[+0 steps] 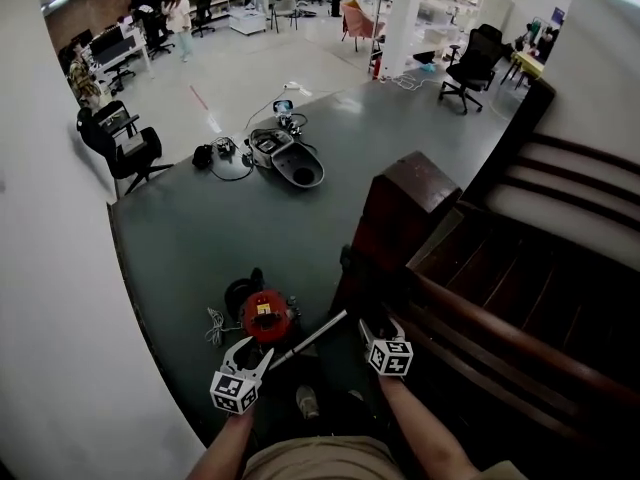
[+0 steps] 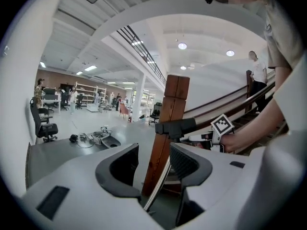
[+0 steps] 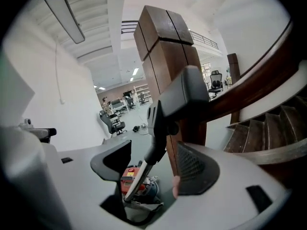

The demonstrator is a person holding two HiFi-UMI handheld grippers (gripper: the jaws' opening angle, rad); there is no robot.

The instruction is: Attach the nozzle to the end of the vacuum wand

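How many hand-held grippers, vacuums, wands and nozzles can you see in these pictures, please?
hand-held gripper: 2 (left, right)
vacuum: 1
wand: 1
nozzle: 1
Total: 5

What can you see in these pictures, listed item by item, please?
nozzle: one, black, on the wand's upper end
wand: one, silver, slanting between both grippers
vacuum canister: one, red, floor left of the post
newel post: one, brown wood, stair foot
stairs: one flight, dark wood, right
office chairs: several, black, far floor
grey device: one, grey, mid floor among cables
left gripper: one, white, lower left, wand between its jaws
right gripper: one, white, lower right, jaws open
forearms: two, bottom edge
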